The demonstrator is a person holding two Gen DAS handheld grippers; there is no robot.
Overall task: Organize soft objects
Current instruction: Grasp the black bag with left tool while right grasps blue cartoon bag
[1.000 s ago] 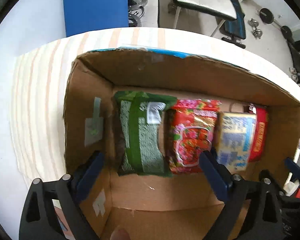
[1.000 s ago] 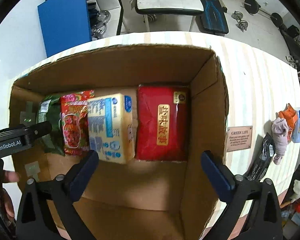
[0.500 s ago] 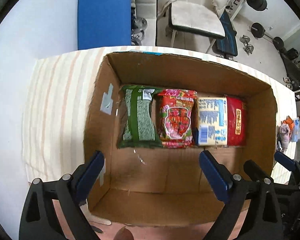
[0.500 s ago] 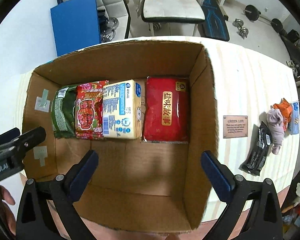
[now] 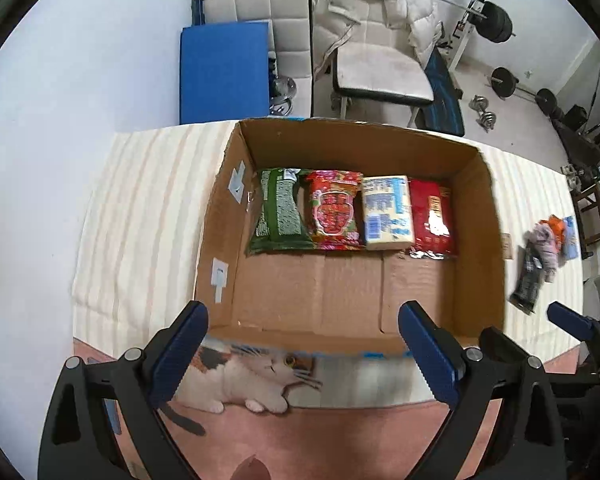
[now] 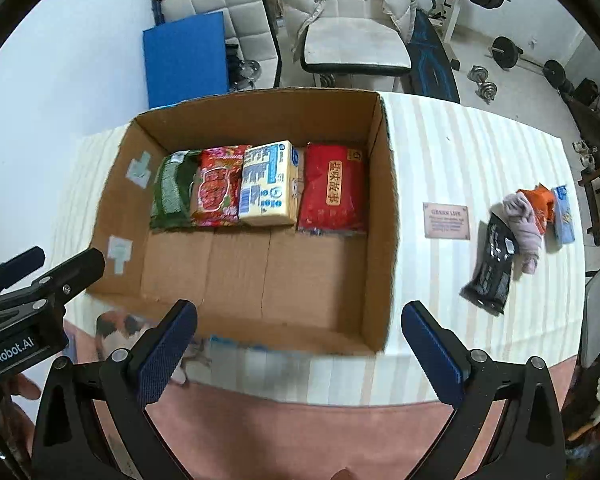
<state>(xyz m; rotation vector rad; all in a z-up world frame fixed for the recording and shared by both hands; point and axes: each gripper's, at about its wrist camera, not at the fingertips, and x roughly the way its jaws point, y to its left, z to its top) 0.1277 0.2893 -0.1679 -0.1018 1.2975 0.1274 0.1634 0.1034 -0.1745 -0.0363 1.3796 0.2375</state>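
Observation:
An open cardboard box (image 5: 480,240) (image 6: 384,248) stands on the striped table. Along its far wall lie a green pack (image 5: 280,212) (image 6: 170,194), a red patterned pack (image 5: 334,212) (image 6: 216,188), a yellow-blue pack (image 5: 388,212) (image 6: 268,184) and a red pack (image 5: 432,214) (image 6: 334,196). To the right of the box lie a black pack (image 6: 490,268) (image 5: 528,280), a lilac cloth (image 6: 524,224), an orange item (image 6: 538,204) and a light blue pack (image 6: 562,216). My left gripper (image 5: 302,342) and right gripper (image 6: 300,340) are open and empty, held above the table's near edge.
A small sign plate (image 6: 446,221) lies between the box and the loose items. A cat picture (image 5: 256,376) shows on the pink surface at the table's near edge. Behind the table are a blue panel (image 6: 184,60), chairs and gym weights.
Both grippers have pulled back and up out of the box, so the whole box and table now show. The four packs in the box have not moved.

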